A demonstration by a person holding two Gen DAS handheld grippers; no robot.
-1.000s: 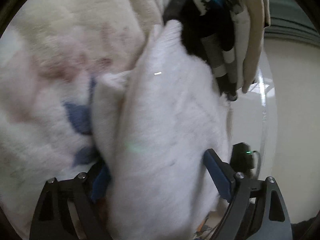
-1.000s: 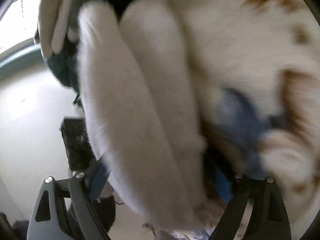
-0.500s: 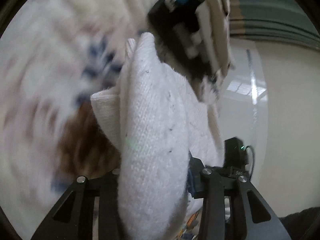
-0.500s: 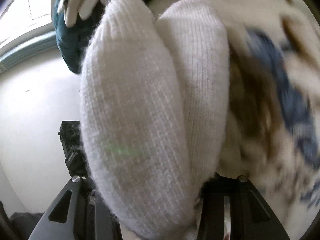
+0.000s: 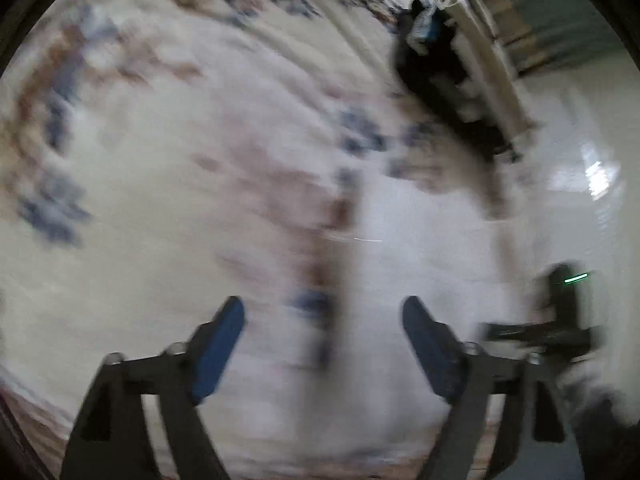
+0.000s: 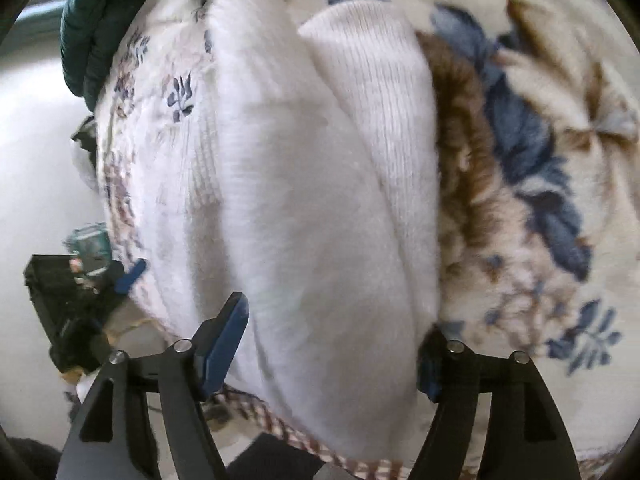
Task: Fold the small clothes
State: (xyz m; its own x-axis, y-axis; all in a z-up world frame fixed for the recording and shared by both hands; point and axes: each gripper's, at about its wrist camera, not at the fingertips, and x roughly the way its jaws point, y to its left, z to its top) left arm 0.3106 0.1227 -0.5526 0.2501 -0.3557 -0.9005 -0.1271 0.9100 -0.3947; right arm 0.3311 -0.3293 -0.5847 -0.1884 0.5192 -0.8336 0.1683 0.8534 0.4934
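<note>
Both grippers are opening: the right gripper [image 6: 334,344] straddles the white knit garment [image 6: 320,184]; the left gripper [image 5: 322,336] spreads over a floral blanket [image 5: 160,160].

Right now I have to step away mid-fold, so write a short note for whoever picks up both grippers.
Left gripper: jaws opening, nothing pressed between the pads; its view is heavily blurred.
Right gripper: jaws opening, the white knit garment sits between them, pads not pressing it.
The garment lies doubled over on the floral blanket. A pile of other clothes sits at the blanket's far edge.
Done: this piece looks folded once and laid down.
Left: check the fold, then probably take the next piece from the pile.
</note>
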